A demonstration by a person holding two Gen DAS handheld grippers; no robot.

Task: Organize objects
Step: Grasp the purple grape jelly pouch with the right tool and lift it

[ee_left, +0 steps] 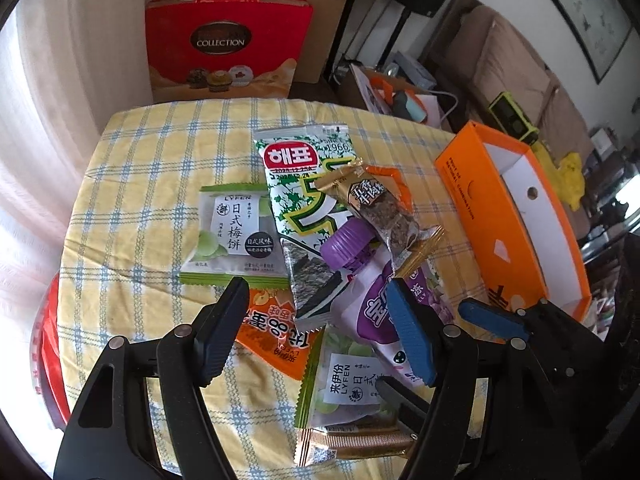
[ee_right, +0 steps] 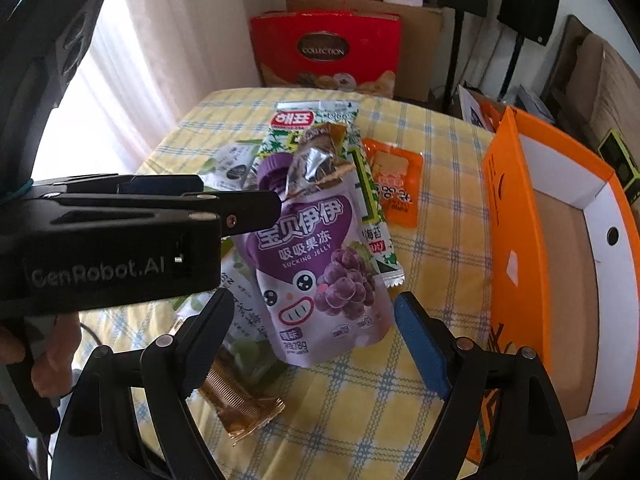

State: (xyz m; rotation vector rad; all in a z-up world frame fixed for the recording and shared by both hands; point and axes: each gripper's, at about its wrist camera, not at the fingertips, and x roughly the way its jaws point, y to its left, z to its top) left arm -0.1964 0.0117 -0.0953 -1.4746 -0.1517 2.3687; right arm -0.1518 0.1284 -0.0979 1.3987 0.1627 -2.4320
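Left gripper (ee_left: 316, 332): nearest the lens in the left wrist view, fingers spread apart and holding nothing, poised above the near end of the snack pile.
Plum-cake packet (ee_left: 230, 236): green-and-white, flat on the checked surface (ee_left: 140, 184), at the left of the pile.
Seaweed packet (ee_left: 298, 200): long axis running from the far edge toward the near edge, partly under other snacks.
Grape jelly pouch (ee_right: 320, 268): purple, cap pointing to the far edge, base toward the near edge; it lies squarely between the fingers of the right gripper (ee_right: 316, 344), which is also spread apart and empty.
Key relation: the pouch's long axis runs straight ahead of the right gripper, so that hand looks better placed than the left, which comes at the pouch from its side.
Orange box (ee_right: 516, 216): open, along the right edge of the surface, just beside the pile; probably where the snacks are meant to go.
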